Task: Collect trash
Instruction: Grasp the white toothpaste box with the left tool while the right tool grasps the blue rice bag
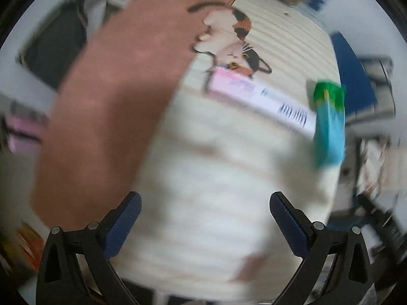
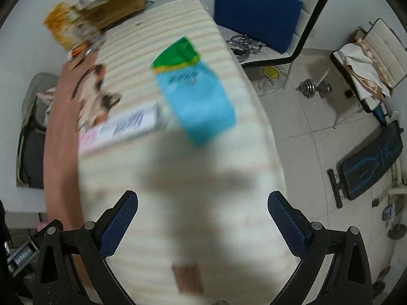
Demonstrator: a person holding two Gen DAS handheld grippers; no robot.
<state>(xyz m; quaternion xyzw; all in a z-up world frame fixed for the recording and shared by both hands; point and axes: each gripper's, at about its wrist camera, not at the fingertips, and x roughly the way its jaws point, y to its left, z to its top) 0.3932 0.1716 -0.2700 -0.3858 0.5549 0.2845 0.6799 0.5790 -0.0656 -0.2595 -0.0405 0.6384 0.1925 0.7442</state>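
Note:
A blue and green packet (image 2: 195,94) lies on the cream striped tablecloth (image 2: 183,178); it also shows at the right edge of the left wrist view (image 1: 329,124). A long pink and white box (image 2: 122,127) lies to its left, also in the left wrist view (image 1: 259,99), beside a cat picture (image 1: 234,43) on the cloth. My left gripper (image 1: 204,221) is open and empty above the cloth. My right gripper (image 2: 202,221) is open and empty, nearer than the packet. Both views are blurred.
A brown cardboard box (image 2: 119,5) and yellow packaging (image 2: 61,28) stand at the table's far end. A brownish-red band (image 1: 112,101) runs along the cloth's left side. Right of the table are chairs (image 2: 269,15), a dumbbell (image 2: 315,89) and a bench (image 2: 368,162) on the tiled floor.

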